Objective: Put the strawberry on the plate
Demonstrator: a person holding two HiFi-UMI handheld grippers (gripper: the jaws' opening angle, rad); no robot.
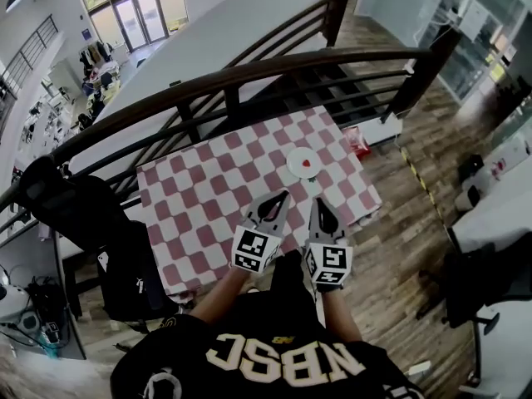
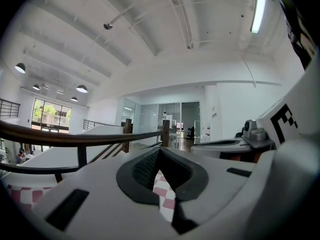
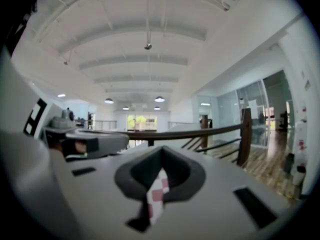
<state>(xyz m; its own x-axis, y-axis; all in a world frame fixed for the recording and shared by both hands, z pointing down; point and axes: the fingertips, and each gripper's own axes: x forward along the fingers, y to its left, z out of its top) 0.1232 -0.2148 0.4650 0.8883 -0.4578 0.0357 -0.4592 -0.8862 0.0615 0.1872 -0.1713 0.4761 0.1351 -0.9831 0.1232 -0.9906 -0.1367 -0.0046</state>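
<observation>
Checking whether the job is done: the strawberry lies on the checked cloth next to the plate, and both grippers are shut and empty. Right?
Not quite. The head view shows the strawberry lying on the plate, not beside it on the cloth. The left gripper and right gripper are indeed shut and empty.

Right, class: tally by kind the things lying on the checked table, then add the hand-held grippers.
plate: 1
strawberry: 1
grippers: 2 (left gripper, right gripper)
Total: 4
</observation>
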